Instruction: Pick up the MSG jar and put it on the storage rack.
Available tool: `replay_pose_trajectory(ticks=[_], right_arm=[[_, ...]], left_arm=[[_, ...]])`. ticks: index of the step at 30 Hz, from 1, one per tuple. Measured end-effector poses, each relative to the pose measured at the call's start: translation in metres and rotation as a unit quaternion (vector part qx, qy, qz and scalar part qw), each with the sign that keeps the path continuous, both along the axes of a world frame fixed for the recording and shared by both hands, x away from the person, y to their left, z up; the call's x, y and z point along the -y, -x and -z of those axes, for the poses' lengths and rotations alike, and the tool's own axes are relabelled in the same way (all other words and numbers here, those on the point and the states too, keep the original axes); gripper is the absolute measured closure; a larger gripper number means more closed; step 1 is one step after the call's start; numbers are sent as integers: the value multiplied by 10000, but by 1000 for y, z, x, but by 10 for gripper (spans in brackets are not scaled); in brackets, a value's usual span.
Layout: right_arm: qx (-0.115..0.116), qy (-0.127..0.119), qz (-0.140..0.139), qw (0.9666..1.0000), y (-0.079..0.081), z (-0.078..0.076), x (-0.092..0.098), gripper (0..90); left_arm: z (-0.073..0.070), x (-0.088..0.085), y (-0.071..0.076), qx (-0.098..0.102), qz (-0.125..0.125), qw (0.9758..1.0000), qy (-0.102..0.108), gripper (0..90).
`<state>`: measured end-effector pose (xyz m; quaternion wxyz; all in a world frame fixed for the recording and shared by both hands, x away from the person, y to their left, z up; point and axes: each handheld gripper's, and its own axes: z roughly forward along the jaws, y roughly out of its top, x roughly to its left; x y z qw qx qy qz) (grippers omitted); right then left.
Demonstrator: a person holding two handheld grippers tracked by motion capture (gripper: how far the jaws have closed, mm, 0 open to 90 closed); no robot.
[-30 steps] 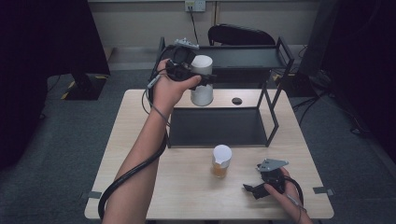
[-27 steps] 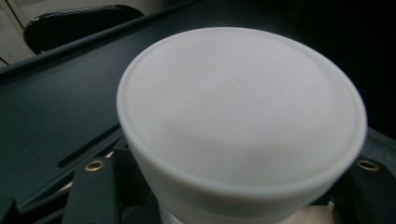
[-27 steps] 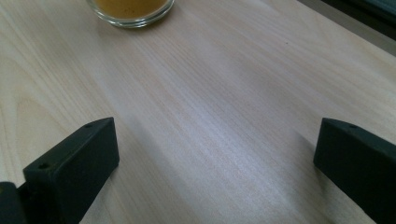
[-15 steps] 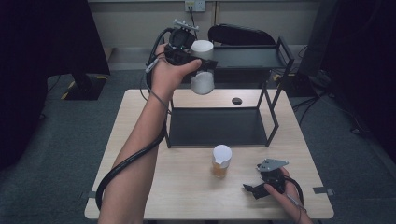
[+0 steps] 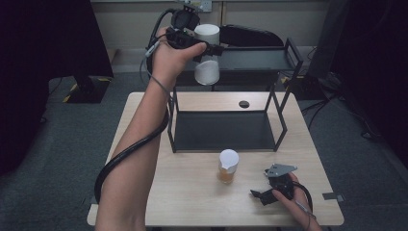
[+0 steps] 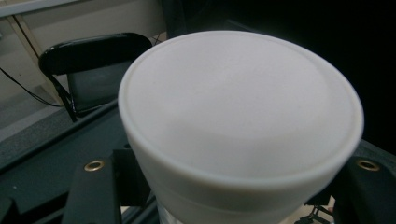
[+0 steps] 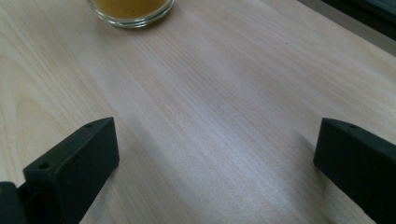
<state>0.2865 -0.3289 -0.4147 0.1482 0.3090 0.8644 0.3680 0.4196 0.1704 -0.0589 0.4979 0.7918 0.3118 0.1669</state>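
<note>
My left gripper (image 5: 211, 49) is shut on a white container (image 5: 207, 73) with a wide white lid, held in the air beside the top shelf of a black metal rack (image 5: 281, 126). In the left gripper view the lid (image 6: 240, 107) sits close to the camera between the two black jaws. My right gripper (image 5: 266, 186) rests on the wooden table (image 5: 192, 202) at the front right. It is open, with bare wood between its jaws (image 7: 215, 158). A glass jar of orange stuff (image 5: 228, 166) with a white lid stands just ahead of it (image 7: 130, 9).
The rack has a dark lower shelf (image 5: 221, 130) on the table and a dark top shelf (image 5: 250, 60). A small black round spot (image 5: 244, 104) lies on the table behind it. A black chair (image 5: 255, 36) stands beyond. The left gripper's cable (image 5: 120, 159) hangs along the forearm.
The left hand has lifted the white container from near the tabletop behind the rack up to the level of the top shelf. The right gripper and the orange jar have stayed put.
</note>
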Motion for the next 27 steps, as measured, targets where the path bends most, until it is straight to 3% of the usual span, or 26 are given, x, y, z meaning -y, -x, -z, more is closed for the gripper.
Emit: replay_pose_trajectory(ticks=[7,15,27], right_arm=[[-1,2,0,10000,0,0,0,0],[-4,2,0,10000,0,0,0,0],[-6,1,2,10000,0,0,0,0]], left_arm=[[-6,1,-13,-20,-79,10000,-6,347],[-5,4,-35,-51,-147,9999,67,347],[-4,9,-64,-84,-256,9996,5,346]])
